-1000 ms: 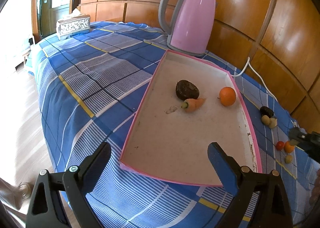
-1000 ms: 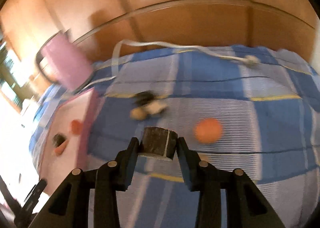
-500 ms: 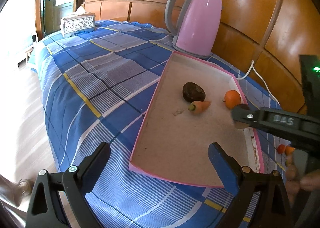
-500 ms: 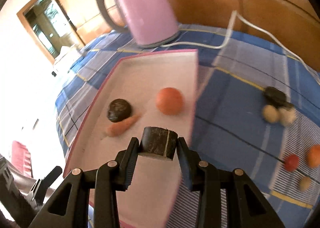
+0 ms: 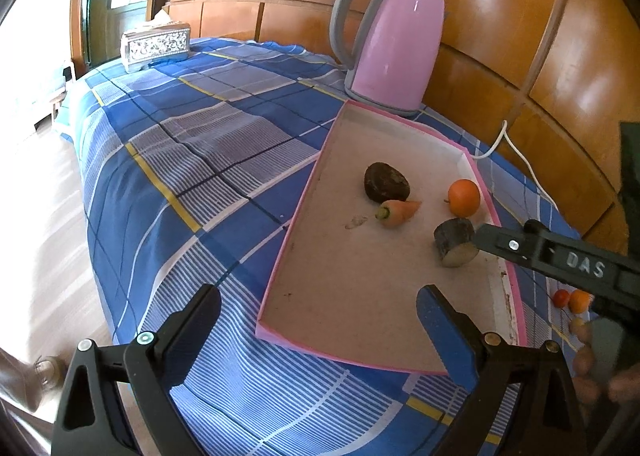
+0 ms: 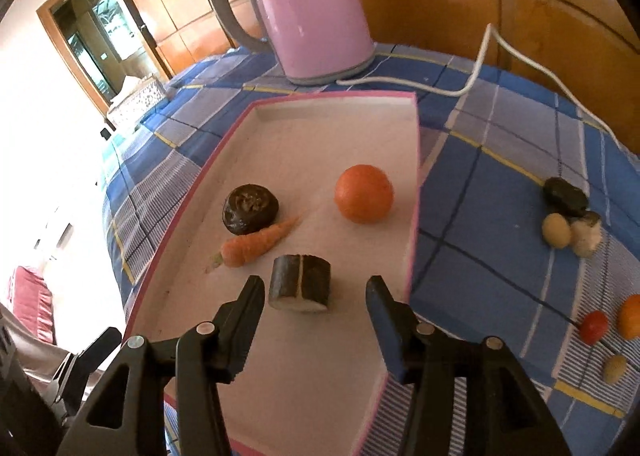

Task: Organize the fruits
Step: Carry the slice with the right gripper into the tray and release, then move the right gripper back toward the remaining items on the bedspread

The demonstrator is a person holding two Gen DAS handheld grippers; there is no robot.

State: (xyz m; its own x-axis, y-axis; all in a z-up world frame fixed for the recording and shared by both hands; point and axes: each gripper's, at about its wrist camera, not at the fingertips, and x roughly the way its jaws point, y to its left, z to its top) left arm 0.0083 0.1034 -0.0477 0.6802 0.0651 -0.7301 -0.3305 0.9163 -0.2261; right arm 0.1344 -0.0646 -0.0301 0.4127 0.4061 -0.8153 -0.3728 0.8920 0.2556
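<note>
Fruits: dark cut chunk [image 6: 301, 283] near tray's [image 6: 412, 256] right edge, stiff, light, I'd pinch its rind sides; right hand-held gripper [image 6: 316, 298] just opened, straddling it.

Pink-rimmed tray [image 5: 298, 256] sits on the blue plaid cloth [image 5: 192, 159] with a dark round fruit [image 5: 386, 182], little carrot [image 5: 396, 211], orange [image 5: 463, 197] and a dark cut chunk [image 5: 456, 242] inside. Right gripper [image 5: 476, 242] pokes in from the right, its black finger just beside the chunk. Left gripper [image 5: 318, 320] hangs wide apart, holding nothing. Pink kettle [image 5: 394, 43] stands behind the tray.
</note>
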